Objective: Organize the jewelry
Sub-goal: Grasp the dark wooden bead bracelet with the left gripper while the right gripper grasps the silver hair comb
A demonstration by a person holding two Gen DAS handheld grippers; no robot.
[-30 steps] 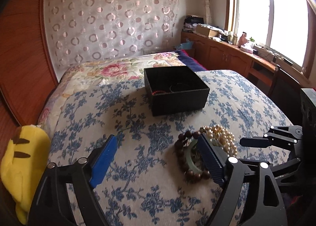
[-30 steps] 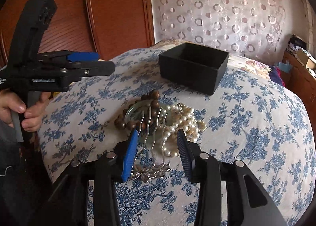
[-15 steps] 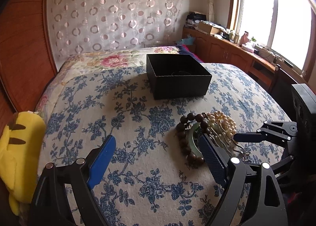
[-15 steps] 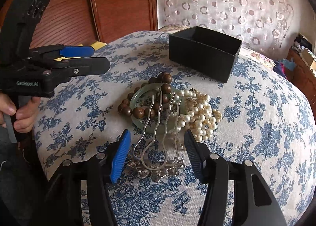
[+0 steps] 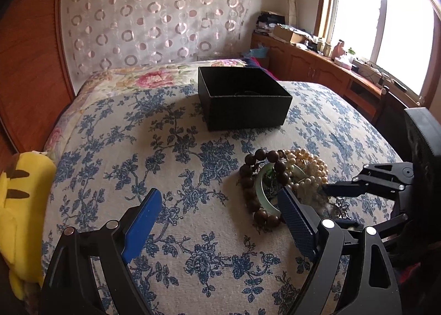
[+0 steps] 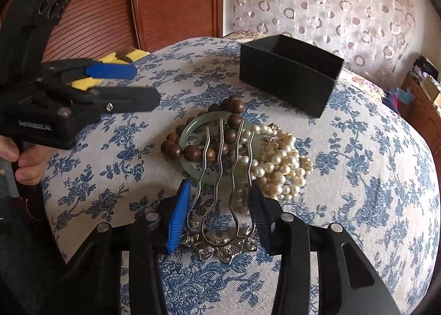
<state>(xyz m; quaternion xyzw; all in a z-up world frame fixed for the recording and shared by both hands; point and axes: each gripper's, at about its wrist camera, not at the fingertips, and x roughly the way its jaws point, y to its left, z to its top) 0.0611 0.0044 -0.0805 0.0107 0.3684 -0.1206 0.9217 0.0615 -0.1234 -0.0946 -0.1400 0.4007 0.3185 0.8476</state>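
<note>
R gripper (image 6: 219,211) sits low over the bedspread (image 6: 358,177), jaws partly spread and just been closing in; the silver hair comb (image 6: 220,177) lies between them. Blue pad close beside the comb's outer prong on one side, black pad beside the other; can't tell if they actually press it. Comb's prongs rest over the jade bangle (image 6: 190,133), w/ the wooden bead bracelet (image 6: 193,151) threaded across it and the pearl strand (image 6: 278,160) heaped just beside. L gripper (image 5: 217,207) spread wide, nothing between the pads, its right finger just beside the bead bracelet. Black box (image 5: 242,100) stands open, well apart from the pile, farther up the bed. Yellow plush (image 5: 19,204) at the bed's edge.
</note>
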